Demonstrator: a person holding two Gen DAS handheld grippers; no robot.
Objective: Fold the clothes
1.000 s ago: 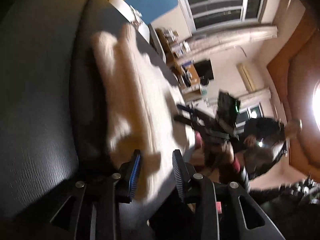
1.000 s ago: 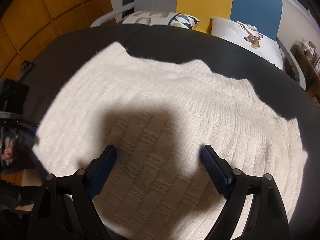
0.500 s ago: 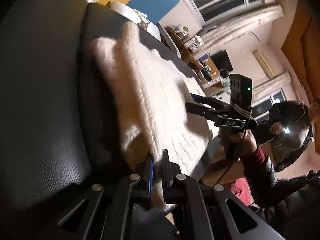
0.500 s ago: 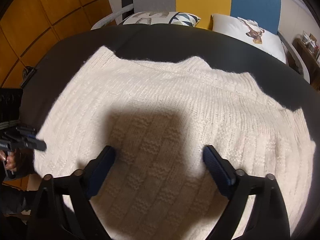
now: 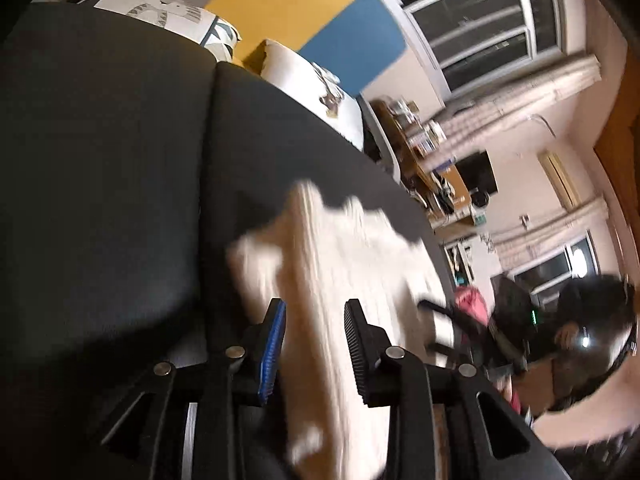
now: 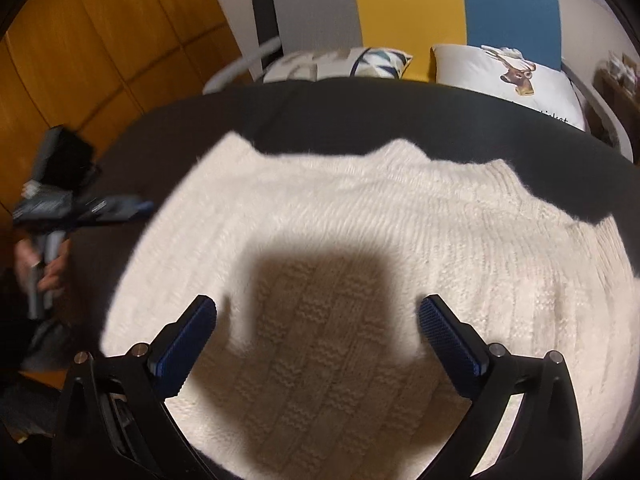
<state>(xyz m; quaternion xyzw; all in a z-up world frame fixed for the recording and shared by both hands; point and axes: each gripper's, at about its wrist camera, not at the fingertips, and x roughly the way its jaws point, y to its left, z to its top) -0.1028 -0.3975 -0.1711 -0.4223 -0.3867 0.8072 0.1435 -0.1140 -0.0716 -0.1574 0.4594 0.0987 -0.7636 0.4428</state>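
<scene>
Your left hand-held gripper (image 5: 314,346), clamped on the white knit sweater's (image 6: 360,240) edge half a second earlier, released; right hand-held gripper (image 6: 316,334) stayed spread above it. Sweater lay flat on the black tabletop (image 6: 360,112).

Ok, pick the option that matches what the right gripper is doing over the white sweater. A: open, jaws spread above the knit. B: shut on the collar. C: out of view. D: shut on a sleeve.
A: in the right wrist view the right gripper has its jaws spread wide with the white sweater lying flat between and beneath them, nothing pinched.
</scene>
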